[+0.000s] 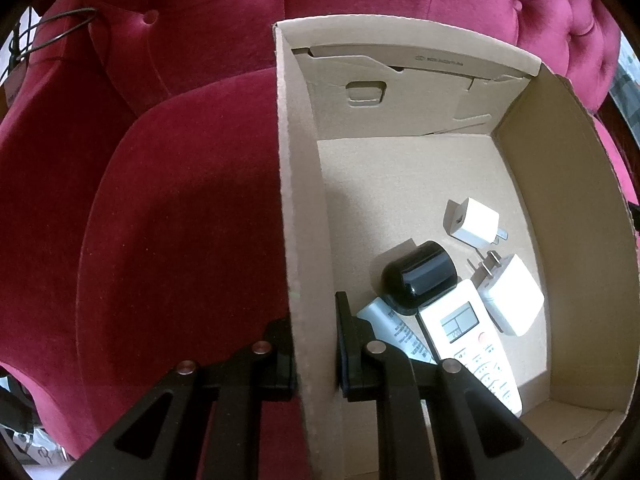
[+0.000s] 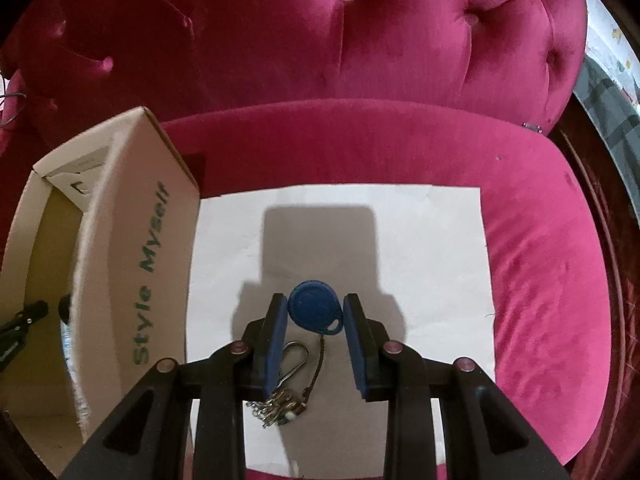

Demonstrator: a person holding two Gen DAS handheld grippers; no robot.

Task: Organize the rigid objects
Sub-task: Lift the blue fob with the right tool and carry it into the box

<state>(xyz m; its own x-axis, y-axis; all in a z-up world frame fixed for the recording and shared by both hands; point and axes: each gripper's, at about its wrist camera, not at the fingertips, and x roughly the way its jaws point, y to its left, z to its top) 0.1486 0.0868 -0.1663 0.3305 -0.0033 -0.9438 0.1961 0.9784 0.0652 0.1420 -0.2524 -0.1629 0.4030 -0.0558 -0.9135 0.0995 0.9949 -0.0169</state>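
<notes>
Right under your right tongs (image 2: 316, 316) the blue key fob (image 2: 315, 311) sits pinched between the blue pads, its chain, carabiner (image 2: 295, 361) and keys (image 2: 276, 406) trailing back toward you over the white sheet (image 2: 420, 264) on the red seat (image 2: 540, 260) — a grip on the flat disc so the loose metal simply follows. Your left tongs (image 1: 316, 344) are clamped on the near wall of the cardboard box (image 1: 296, 216), one finger outside and one inside, likely to keep it from sliding on the soft cushion. Just beyond that inner finger lie the remote (image 1: 464, 332), black cylinder (image 1: 418, 276), two white chargers (image 1: 474, 222) and a grey tube (image 1: 394, 332) — the fob's probable destination.
</notes>
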